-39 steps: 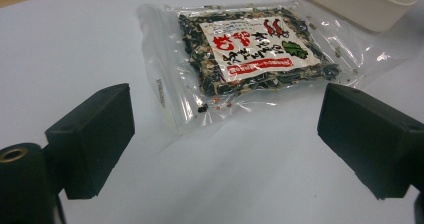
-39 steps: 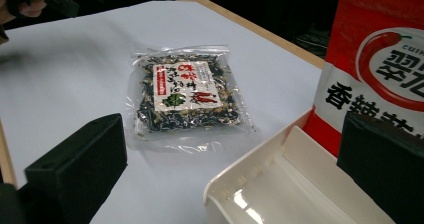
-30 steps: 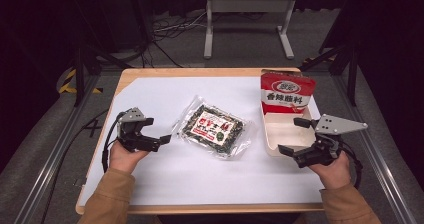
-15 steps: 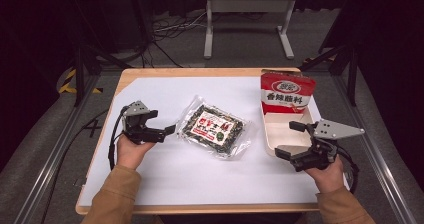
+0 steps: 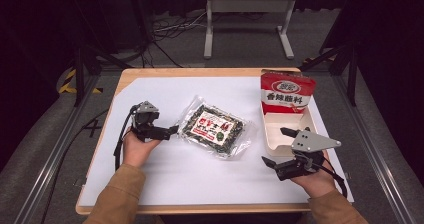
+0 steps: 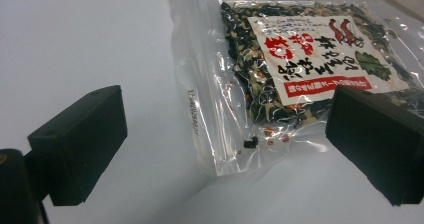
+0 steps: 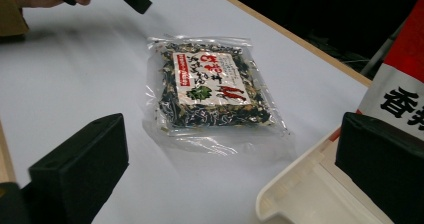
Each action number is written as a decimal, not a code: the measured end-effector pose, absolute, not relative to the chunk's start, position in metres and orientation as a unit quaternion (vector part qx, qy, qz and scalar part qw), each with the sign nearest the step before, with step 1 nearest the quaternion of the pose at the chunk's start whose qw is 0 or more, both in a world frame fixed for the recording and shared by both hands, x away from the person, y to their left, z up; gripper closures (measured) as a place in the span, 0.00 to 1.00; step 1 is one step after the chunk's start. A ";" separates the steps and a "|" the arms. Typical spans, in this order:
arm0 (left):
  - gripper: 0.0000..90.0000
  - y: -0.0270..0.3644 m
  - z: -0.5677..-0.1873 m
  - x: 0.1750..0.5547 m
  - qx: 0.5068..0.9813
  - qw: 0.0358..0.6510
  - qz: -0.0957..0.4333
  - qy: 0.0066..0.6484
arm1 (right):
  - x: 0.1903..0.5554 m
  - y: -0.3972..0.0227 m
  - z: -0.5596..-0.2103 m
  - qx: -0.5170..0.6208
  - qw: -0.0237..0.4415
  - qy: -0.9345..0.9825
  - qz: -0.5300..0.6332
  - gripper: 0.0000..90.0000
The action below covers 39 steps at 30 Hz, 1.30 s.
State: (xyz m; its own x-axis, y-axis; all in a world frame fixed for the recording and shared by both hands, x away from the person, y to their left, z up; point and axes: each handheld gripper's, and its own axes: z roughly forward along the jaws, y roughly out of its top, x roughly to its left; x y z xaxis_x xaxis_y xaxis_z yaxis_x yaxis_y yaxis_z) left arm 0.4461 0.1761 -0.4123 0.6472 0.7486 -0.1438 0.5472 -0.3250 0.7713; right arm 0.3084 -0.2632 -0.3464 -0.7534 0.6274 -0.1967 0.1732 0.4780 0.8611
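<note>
A clear packet (image 5: 215,129) of dark dried flakes with a red and white label lies flat mid-table. My left gripper (image 5: 169,131) is open just left of it; in the left gripper view (image 6: 227,111) the packet's near corner (image 6: 235,149) lies between the wide-apart jaws, untouched. My right gripper (image 5: 278,147) is open near the front right, beside a cream tray (image 5: 272,134). Its own view (image 7: 230,149) looks across at the packet (image 7: 210,86) with nothing between the jaws.
A red and white snack bag (image 5: 286,91) stands upright at the tray's far end. The tray's near corner (image 7: 300,194) sits close to the right jaw. White paper (image 5: 150,179) covers the wooden table; its front edge is near my forearms.
My left gripper has moved right, up to the packet's edge. My right gripper has drifted left and toward the table's front edge. The packet and bag have stayed put.
</note>
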 end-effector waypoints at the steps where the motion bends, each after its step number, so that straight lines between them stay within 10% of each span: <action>1: 0.05 0.176 -0.412 0.446 0.805 0.419 0.120 0.402 | 0.308 -0.263 -0.346 0.241 0.252 0.822 0.450 0.03; 12: 0.27 0.175 -0.430 0.461 0.797 0.392 0.077 0.453 | 0.302 -0.265 -0.347 0.204 0.227 0.831 0.465 0.36; 39: 0.82 0.173 -0.443 0.470 0.802 0.366 0.001 0.472 | 0.300 -0.265 -0.350 0.195 0.229 0.836 0.460 0.39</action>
